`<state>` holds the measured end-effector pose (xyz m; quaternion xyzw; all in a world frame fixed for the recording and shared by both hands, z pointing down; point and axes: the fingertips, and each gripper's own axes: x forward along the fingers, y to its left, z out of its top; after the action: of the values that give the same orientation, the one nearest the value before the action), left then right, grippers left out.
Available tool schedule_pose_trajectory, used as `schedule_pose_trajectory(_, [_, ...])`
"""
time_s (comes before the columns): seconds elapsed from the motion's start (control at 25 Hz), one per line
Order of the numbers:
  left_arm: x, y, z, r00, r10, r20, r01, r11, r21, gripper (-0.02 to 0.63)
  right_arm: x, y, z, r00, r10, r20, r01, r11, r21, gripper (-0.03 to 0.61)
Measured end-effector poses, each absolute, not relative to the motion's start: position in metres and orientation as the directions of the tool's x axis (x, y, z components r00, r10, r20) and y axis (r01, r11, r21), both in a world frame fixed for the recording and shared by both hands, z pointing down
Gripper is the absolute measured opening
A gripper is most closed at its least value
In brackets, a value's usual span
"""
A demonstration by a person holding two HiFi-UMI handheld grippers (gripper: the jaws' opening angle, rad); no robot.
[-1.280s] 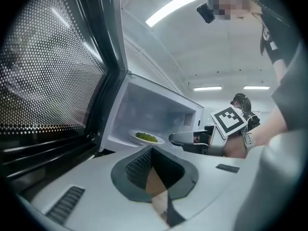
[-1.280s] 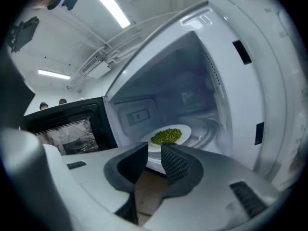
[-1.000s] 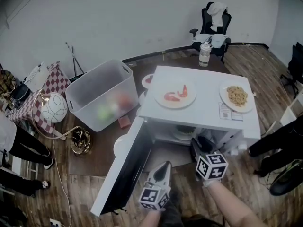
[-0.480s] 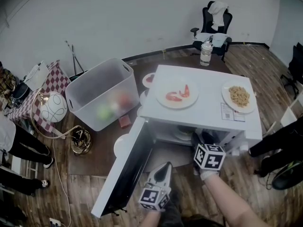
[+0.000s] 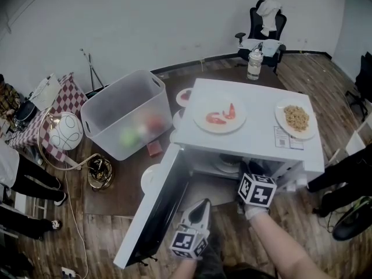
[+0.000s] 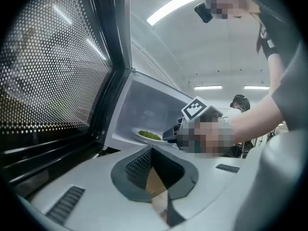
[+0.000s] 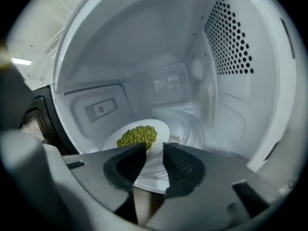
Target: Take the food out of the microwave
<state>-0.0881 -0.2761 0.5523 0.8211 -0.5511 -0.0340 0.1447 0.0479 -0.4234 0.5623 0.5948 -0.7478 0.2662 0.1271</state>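
Note:
A white microwave [image 5: 256, 141] stands with its door [image 5: 157, 211] swung open to the left. Inside lies a white plate of green peas [image 7: 137, 136], also seen in the left gripper view as the plate [image 6: 149, 135]. My right gripper [image 7: 154, 150] reaches into the cavity mouth [image 5: 247, 168]. Its jaws have just been closing and stand a narrow gap apart. The plate's near rim shows in that gap, lying under the jaws, not clamped. My left gripper [image 5: 200, 205] waits in front of the door, shut on nothing.
On the microwave top sit a plate of shrimp [image 5: 220, 114] and a plate of noodles [image 5: 297, 118]. A clear storage bin [image 5: 125, 118] stands to the left. An office chair [image 5: 264, 25] and a bottle [image 5: 253, 64] stand behind. A person's legs [image 5: 29, 182] are at far left.
My right gripper has edged forward and down into the microwave opening. The left gripper has stayed where it was.

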Motion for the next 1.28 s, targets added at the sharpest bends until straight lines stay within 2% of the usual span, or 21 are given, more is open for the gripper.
schedule_pose_trajectory(0.2, [-0.087,-0.277,0.55,0.393,-0.914,0.102,-0.892,-0.352,0.283,0.002,0.058,-0.417,0.559,-0.24,-0.835,0.495,-0.961,0.133,-0.241,0.066])
schedule_pose_trajectory(0.52, [-0.08,-0.277,0.552,0.403,-0.909,0.103,-0.888,-0.362,0.283,0.002,0.067,-0.402,0.56,-0.244,-0.837,0.49,-0.963,0.147,-0.227,0.058])
schedule_pose_trajectory(0.8, [-0.078,-0.276,0.551,0.407,-0.908,0.103,-0.885,-0.364,0.29,0.002,0.071,-0.394,0.558,-0.254,-0.836,0.487,-0.953,0.131,-0.271,0.077])
schedule_pose_trajectory(0.88, [-0.078,-0.276,0.55,0.406,-0.908,0.103,-0.885,-0.363,0.293,0.002,0.071,-0.387,0.558,-0.259,-0.836,0.484,-0.948,0.123,-0.295,0.132])
schedule_pose_trajectory(1.2, [-0.077,-0.274,0.553,0.4,-0.91,0.108,-0.888,-0.355,0.293,0.002,0.058,-0.36,0.569,-0.314,-0.818,0.483,-0.898,0.09,-0.432,0.133])
schedule_pose_trajectory(1.28, [-0.076,-0.275,0.552,0.4,-0.91,0.108,-0.889,-0.357,0.286,0.002,0.05,-0.357,0.571,-0.347,-0.806,0.48,-0.87,0.085,-0.486,0.16])
